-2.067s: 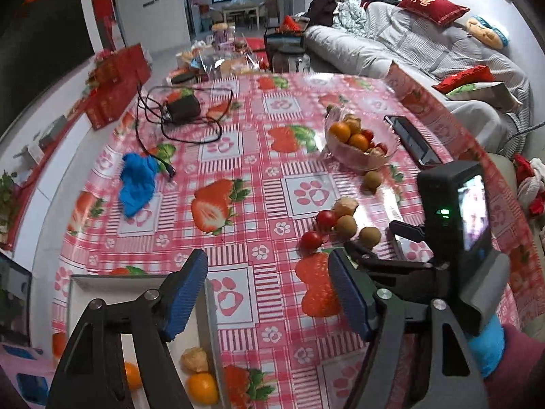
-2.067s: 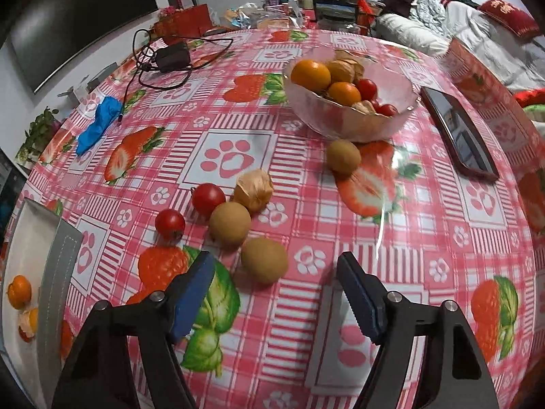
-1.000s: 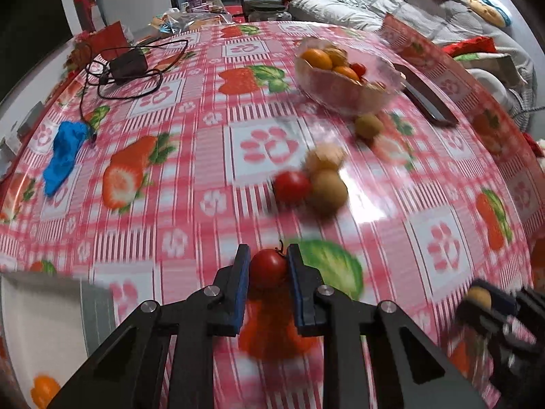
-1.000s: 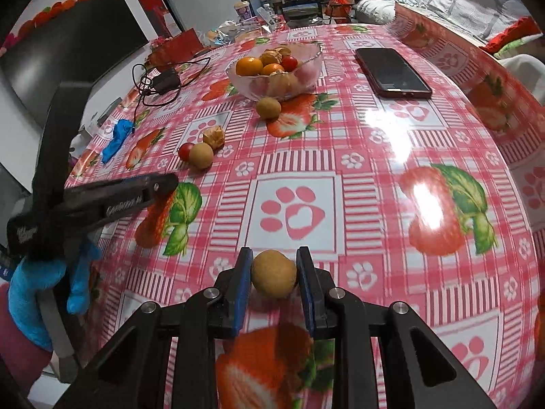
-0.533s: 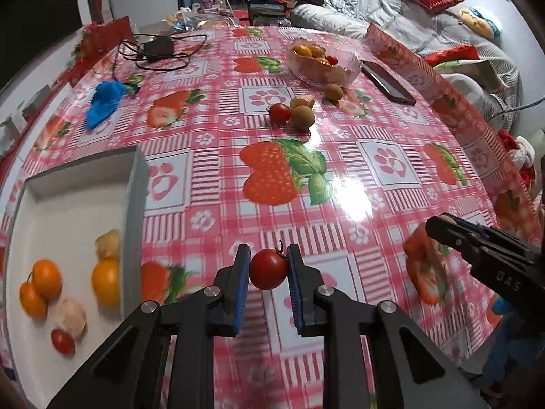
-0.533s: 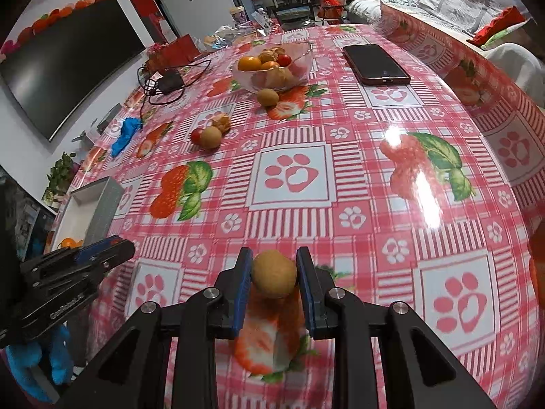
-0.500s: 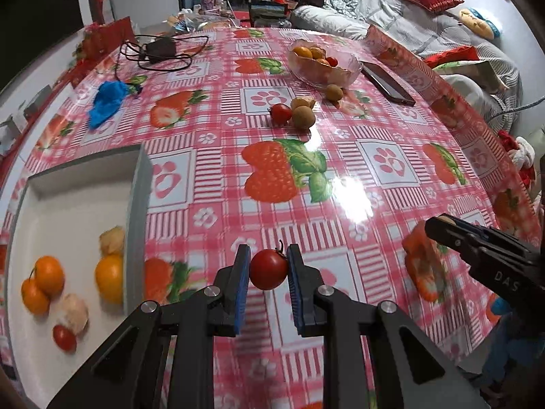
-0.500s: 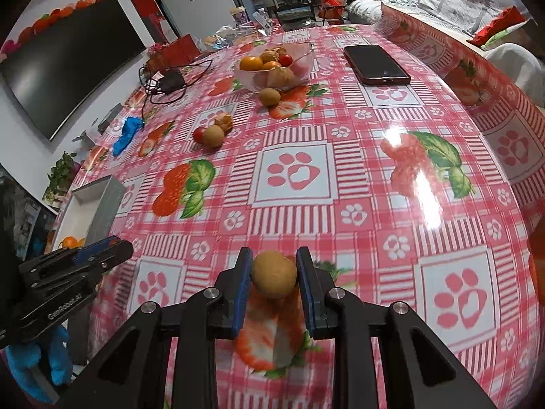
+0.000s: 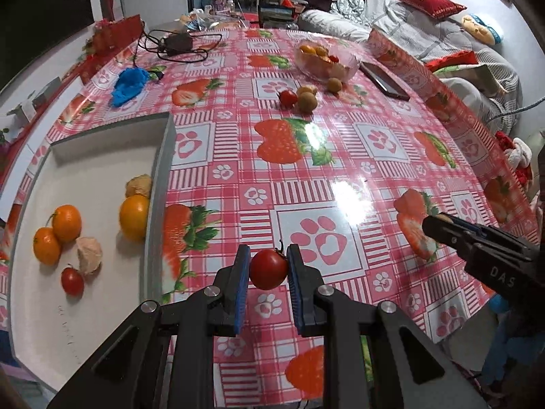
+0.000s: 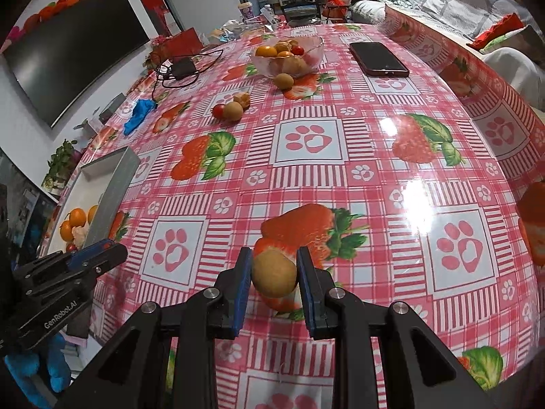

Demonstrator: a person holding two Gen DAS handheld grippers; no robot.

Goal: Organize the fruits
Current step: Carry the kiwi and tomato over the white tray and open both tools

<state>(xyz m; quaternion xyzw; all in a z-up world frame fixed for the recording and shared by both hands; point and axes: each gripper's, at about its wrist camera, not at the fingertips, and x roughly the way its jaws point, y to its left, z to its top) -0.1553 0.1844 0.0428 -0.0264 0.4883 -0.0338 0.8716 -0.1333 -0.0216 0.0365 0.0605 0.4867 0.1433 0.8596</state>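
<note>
A table [image 9: 340, 156] covered in a pink checked cloth with strawberry and paw prints fills both views. At its left edge sits a white tray [image 9: 160, 170] with a grey rim, holding three oranges [image 9: 134, 217], two papery husked fruits and a small red tomato [image 9: 72, 281]. Far across the table stands a glass bowl [image 10: 289, 56] piled with oranges, tomatoes and brown fruit, with a dark phone [image 10: 378, 58] lying to its right. A black charger with cables [image 9: 177, 45] and a crumpled blue glove [image 9: 131, 80] lie on the far left part of the cloth. Near the bowl, loose on the cloth, sit one brown fruit [image 10: 283, 80] alone and a small cluster of a tomato, a brown fruit and a husked fruit [image 10: 233, 109]. The left gripper [image 9: 267, 271] is clenched on a red tomato with a stem [image 9: 268, 269], held above the cloth just right of the tray's rim. The right gripper [image 10: 274, 274] is clamped on a round brown fruit [image 10: 274, 273], held above a printed strawberry near the table's near edge
</note>
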